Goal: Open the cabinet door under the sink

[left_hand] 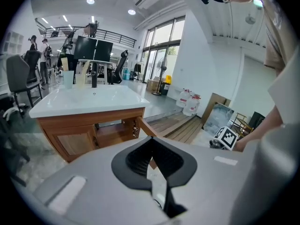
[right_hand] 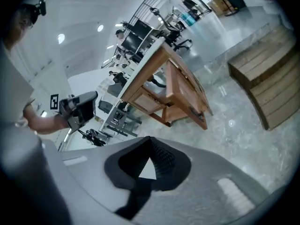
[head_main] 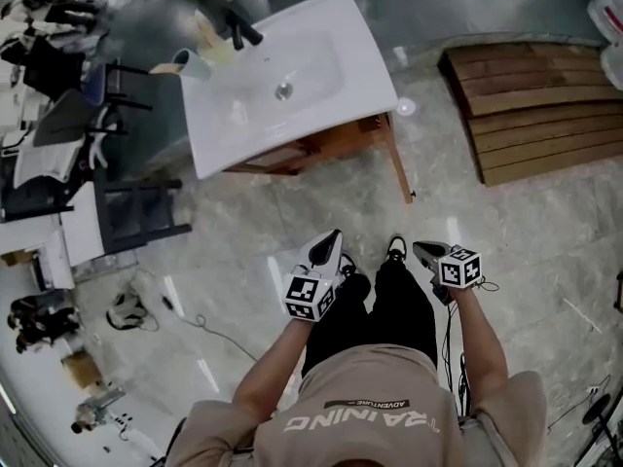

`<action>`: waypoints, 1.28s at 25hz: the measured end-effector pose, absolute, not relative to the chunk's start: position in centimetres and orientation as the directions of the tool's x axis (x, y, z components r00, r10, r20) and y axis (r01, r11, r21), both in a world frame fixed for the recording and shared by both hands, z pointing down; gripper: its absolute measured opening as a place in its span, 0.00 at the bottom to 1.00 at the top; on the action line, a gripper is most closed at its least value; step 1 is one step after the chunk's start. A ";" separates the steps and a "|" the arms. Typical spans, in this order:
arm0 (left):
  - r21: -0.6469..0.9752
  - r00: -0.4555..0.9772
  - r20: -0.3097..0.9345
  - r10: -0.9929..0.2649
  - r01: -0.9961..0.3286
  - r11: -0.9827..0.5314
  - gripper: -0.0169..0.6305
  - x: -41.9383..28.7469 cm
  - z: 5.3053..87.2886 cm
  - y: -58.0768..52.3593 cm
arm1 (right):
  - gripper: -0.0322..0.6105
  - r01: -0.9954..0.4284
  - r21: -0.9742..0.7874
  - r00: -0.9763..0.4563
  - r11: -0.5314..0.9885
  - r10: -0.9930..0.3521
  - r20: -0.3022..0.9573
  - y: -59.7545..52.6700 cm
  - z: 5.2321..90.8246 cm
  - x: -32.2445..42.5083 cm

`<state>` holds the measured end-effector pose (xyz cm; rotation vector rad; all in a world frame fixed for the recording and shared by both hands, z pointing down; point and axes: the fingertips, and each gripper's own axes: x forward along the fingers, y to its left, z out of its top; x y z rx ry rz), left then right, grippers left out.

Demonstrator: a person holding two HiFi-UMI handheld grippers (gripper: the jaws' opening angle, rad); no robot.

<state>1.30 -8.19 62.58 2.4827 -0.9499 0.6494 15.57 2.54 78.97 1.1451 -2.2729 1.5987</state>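
Note:
The sink cabinet (head_main: 321, 144) is a wooden unit under a white top with a basin (head_main: 287, 71) and a black faucet (head_main: 241, 32). Its right-hand door (head_main: 399, 163) stands swung out toward me; it also shows as an angled wooden panel (left_hand: 144, 126) in the left gripper view and edge-on (right_hand: 190, 90) in the right gripper view. The left-hand door (left_hand: 77, 142) is closed. Both grippers hang over the floor in front of my legs, well short of the cabinet. The left gripper (head_main: 329, 241) (left_hand: 151, 139) is shut and empty. The right gripper (head_main: 421, 249) (right_hand: 150, 139) is shut and empty.
A slatted wooden platform (head_main: 535, 110) (right_hand: 267, 83) lies to the right of the cabinet. Chairs and desks (head_main: 127, 212) crowd the left side, with cables (head_main: 195, 324) on the marble floor. A cup (head_main: 190, 63) stands on the sink top. Water bottles (left_hand: 190, 102) stand by the far wall.

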 end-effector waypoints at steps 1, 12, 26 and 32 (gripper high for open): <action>0.198 0.662 0.547 -0.513 -0.698 -0.689 0.05 1.0 61.9 -8.1 | 0.05 -0.657 -0.732 -0.703 0.180 -0.497 0.509 2.4 77.6 14.7; 0.178 0.685 0.476 -0.552 -0.689 -0.703 0.05 -2.2 56.3 -6.6 | 0.05 -0.696 -0.577 -0.712 0.426 -0.511 0.482 -0.5 65.6 5.1; 0.185 0.638 0.380 -0.670 -0.762 -0.620 0.05 -8.6 51.8 -9.3 | 0.05 -0.750 -0.187 -0.632 0.635 -0.605 0.485 -4.4 52.5 2.9; 0.162 0.657 0.282 -0.699 -0.750 -0.641 0.05 -8.7 46.5 -11.5 | 0.05 -0.823 -0.087 -0.549 0.561 -0.748 0.373 -7.0 47.1 3.9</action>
